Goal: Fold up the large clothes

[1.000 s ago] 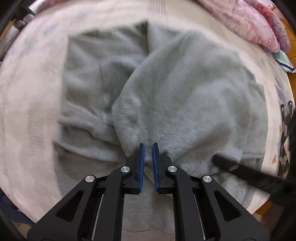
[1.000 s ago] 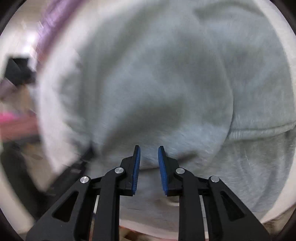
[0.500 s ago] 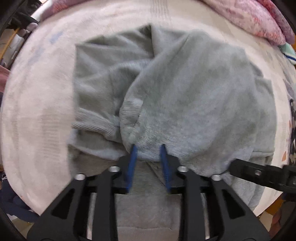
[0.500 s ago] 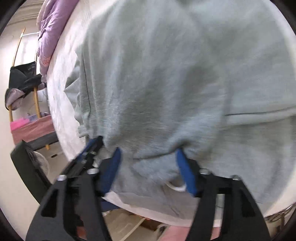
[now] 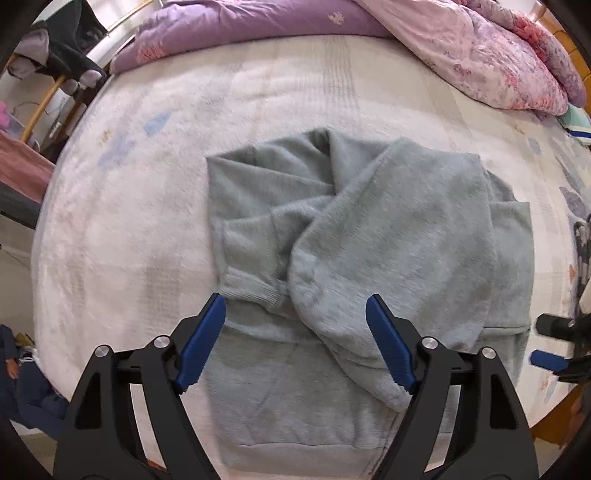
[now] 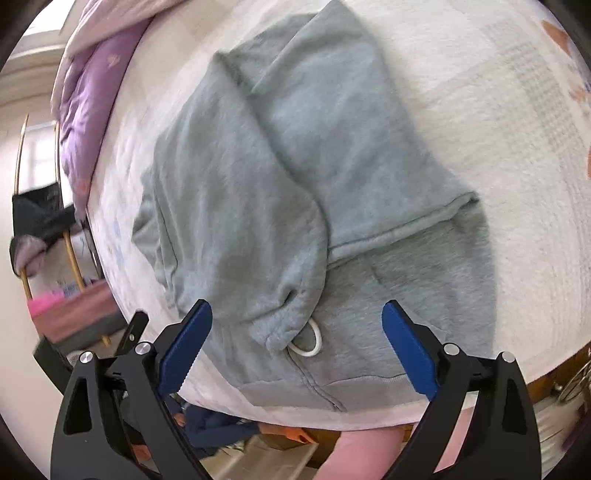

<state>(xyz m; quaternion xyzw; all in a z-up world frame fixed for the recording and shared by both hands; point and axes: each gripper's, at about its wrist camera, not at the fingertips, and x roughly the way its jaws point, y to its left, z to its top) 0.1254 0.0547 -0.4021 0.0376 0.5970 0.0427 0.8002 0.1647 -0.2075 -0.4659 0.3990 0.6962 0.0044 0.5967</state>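
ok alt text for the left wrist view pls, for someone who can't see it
A grey hoodie lies partly folded on a white fleecy bedspread, sleeves crossed over its front. The open left claw hangs above its lower half, gripping nothing. A purple duvet is bunched at the far edge.

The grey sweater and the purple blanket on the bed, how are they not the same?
The grey sweater is plain; the purple blanket has small flower prints. The sweater lies folded in the middle of the bed; the blanket is bunched at its far edge. The sweater has a ribbed cuff; no cuff shows on the blanket. Both look soft and rest on the bed.
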